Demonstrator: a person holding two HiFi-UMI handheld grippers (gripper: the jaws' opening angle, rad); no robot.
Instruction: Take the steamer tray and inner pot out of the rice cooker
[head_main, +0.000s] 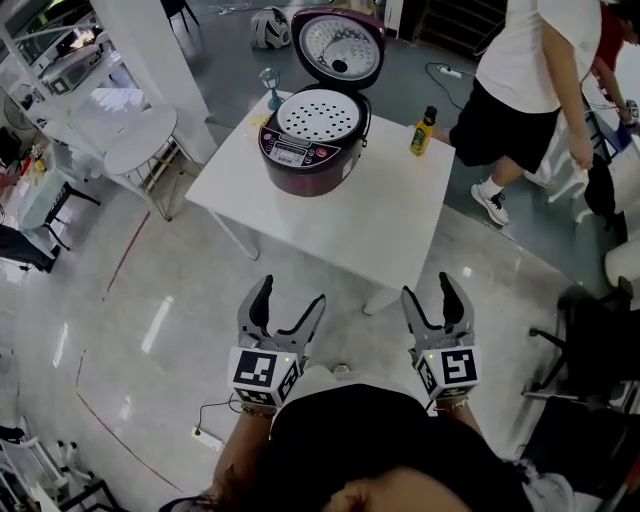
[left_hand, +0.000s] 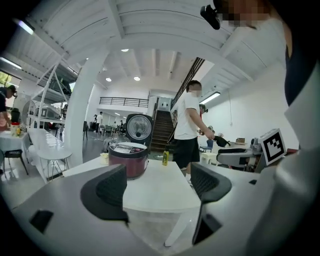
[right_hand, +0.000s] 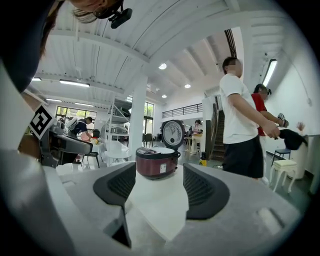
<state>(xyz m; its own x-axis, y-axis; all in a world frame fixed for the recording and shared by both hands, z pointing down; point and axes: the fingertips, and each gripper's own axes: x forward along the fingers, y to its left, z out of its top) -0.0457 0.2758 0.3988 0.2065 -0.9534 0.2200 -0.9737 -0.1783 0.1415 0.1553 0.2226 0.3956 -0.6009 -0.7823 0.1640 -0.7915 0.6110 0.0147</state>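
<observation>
One rice cooker (head_main: 312, 140) is sitting on one desk (head_main: 390, 215), with one steamer tray (head_main: 317, 115) lying in it. One yellow bottle (head_main: 424, 131) is standing beside it. Two claws are showing: left claw (head_main: 290, 296), right claw (head_main: 428, 288). Two people are standing nearby: person in white (head_main: 525, 90), person in red (head_main: 610, 40).

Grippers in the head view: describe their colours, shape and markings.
The left gripper and right gripper match: grey bodies, two curved jaws lined with black ribbed pads, and at each base a white cube printed with black square markers.
</observation>
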